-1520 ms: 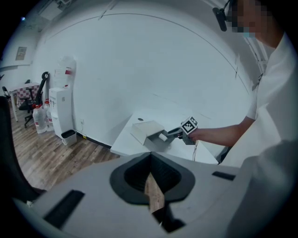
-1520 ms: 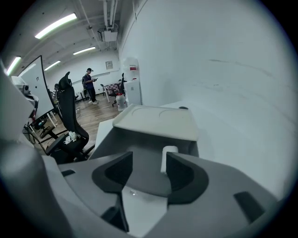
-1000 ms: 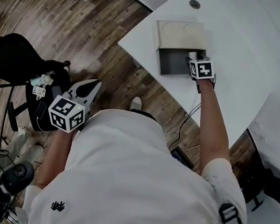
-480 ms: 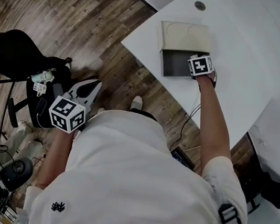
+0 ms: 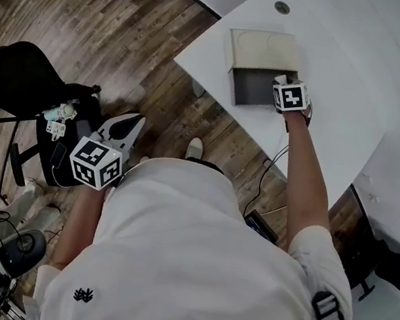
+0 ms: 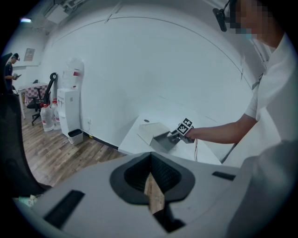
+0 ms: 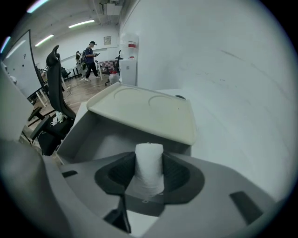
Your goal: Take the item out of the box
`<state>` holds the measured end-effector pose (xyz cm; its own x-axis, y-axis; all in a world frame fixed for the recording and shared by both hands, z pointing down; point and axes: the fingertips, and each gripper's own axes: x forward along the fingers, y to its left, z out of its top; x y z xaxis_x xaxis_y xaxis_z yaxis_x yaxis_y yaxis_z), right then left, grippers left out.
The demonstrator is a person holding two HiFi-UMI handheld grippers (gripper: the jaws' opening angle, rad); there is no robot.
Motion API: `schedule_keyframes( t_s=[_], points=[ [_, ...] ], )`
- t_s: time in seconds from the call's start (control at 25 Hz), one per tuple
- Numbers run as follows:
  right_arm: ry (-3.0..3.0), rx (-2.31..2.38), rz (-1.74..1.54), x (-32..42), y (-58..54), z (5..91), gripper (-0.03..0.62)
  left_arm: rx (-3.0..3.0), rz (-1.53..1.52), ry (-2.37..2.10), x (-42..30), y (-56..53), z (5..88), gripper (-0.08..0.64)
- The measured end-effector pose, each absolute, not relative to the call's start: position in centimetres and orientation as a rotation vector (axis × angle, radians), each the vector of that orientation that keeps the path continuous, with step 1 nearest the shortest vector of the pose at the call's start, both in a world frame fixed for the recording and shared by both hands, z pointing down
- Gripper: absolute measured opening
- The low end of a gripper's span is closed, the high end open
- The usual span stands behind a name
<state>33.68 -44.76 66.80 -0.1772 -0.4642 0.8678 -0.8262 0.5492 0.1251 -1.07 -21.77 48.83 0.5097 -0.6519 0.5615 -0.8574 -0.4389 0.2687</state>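
**Right gripper closing on the white roll at the box**

We see the white roll (image 7: 149, 165) upright between the jaws of the right gripper (image 7: 149, 179). The jaws are closing, and both dark pads (image 7: 174, 173) already sit against the roll's sides. In the head view the roll (image 5: 280, 78) shows as a small white end just past the marker cube (image 5: 290, 97), at the 3 o'clock end of the box's grey inside. We can't tell whether it rests on the box floor.

The box (image 5: 251, 89) is open, with grey walls (image 7: 81, 135). Its cream lid (image 7: 144, 111) is folded back toward 12 o'clock and carries two faint round dents. The box sits near the 7 o'clock corner of the white table (image 5: 346, 58), at about 1 o'clock in the head view. A round cable grommet (image 5: 282, 7) lies beyond the lid.

The left gripper (image 5: 125, 129) hangs low beside the person at about 9 o'clock, over the wood floor (image 5: 128, 45) and well apart from the box. In the left gripper view its jaws (image 6: 151, 179) meet at the tips with nothing between them, and the box (image 6: 160, 139) shows far off.

A black office chair (image 7: 53, 83) stands at 9 o'clock of the box.
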Motion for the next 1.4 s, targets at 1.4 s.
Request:
schedule_keyframes(
  t_s=[1.4],
  points=[
    [-2.042,1.426,0.578,22.7,-23.6,53.3,0.178,2.431,0.477,-0.966,-9.5,-12.5,47.5,0.006]
  ],
)
